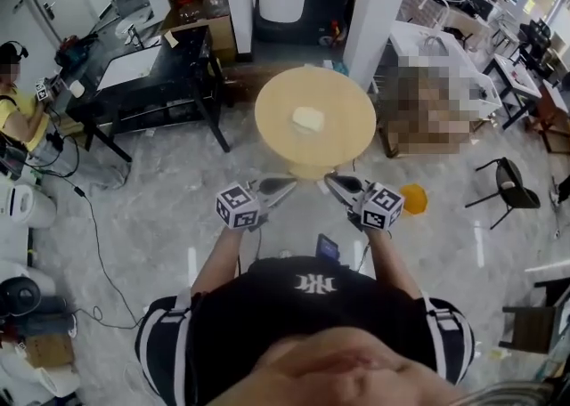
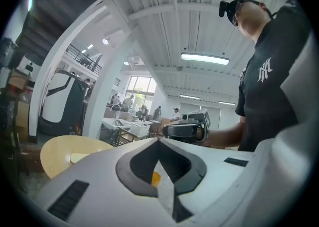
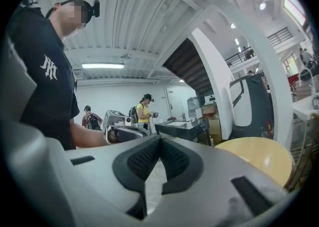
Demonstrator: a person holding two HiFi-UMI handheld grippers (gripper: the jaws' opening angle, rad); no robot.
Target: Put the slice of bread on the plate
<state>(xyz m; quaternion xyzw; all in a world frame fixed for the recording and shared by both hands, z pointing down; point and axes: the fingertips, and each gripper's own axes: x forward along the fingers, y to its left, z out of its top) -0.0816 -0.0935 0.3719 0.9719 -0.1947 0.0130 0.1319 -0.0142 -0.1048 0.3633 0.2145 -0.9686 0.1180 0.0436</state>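
bread slice (image 1: 307, 119) sits centred on table (image 1: 272, 133), far from edges.

Bright, even indoor light from ceiling strip light (image 2: 205, 58) and windows (image 2: 141, 85), mild glare there, soft shadows, heavy fisheye warp with dark corners in both gripper views, close foreground soft.

A round pale-wood table (image 1: 347, 93) stands on the marbled grey floor (image 1: 169, 190), with a slice of bread (image 1: 307, 119) lying near its middle. Just short of the table's near edge, the left gripper (image 1: 292, 184) and the right gripper (image 1: 329, 180) are held side by side, tips angled toward each other (each carries its marker cube). An orange object (image 1: 413, 198) sits on the floor right of the table, and a black chair (image 1: 508, 183) stands farther right.
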